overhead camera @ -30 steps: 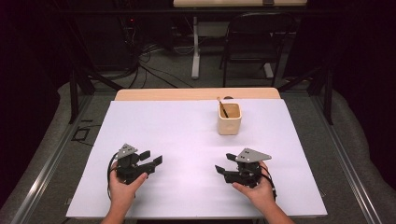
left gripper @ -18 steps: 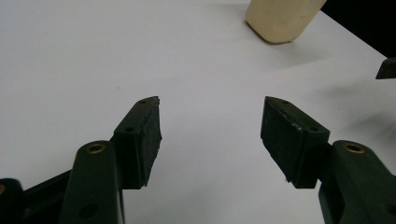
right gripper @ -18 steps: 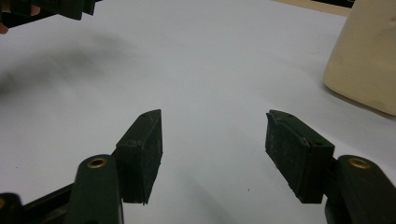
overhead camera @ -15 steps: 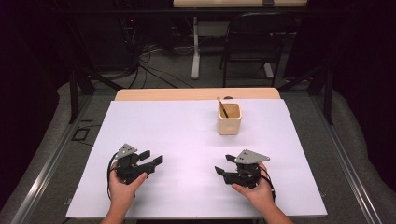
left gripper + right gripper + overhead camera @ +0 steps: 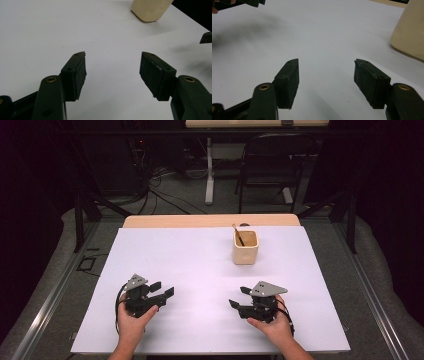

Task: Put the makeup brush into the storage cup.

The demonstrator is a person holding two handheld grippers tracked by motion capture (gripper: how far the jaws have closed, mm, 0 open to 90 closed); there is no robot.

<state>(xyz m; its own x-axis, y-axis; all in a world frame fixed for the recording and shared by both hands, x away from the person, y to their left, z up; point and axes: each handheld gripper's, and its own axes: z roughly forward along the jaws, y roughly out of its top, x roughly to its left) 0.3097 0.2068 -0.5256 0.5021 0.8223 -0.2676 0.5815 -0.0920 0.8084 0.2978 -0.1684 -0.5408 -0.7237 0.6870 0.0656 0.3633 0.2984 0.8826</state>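
white sheet [image 5: 200, 270] spread over the table, a strip of tan tabletop [image 5: 210, 221] left bare along the far edge. beyond the table, on the grey floor: a dark chair [image 5: 272, 165], a pale table leg [image 5: 210, 175], loose cables [image 5: 155, 185]. nothing lying between the grippers and the cup; open white surface all the way.

cream cup [image 5: 245, 247] standing upright on the far right part of the sheet, well apart from both grippers, nearer the right one. inside it a thin stick [image 5: 237, 233] with a dark lower part, leaning against the far left rim, tip poking above the edge. contents beyond that too small to tell. same cup cut off at the top edge in the left gripper view [image 5: 150, 10] and at the right edge in the right gripper view [image 5: 409, 37].

left gripper [image 5: 162, 290] held low at the near left of the sheet, gripped from behind by the left hand [image 5: 131, 325], pointing toward the right and slightly away. jaws spread wide, nothing between them, only bare sheet in the gap in the left gripper view [image 5: 112, 67].

right gripper [image 5: 238, 297] held low at the near right by the right hand [image 5: 272, 327], pointing left toward the other gripper, grey three-cornered plate on top. jaws spread wide as well, gap empty over the sheet in the right gripper view [image 5: 325, 75]. both forearms entering from the near edge.
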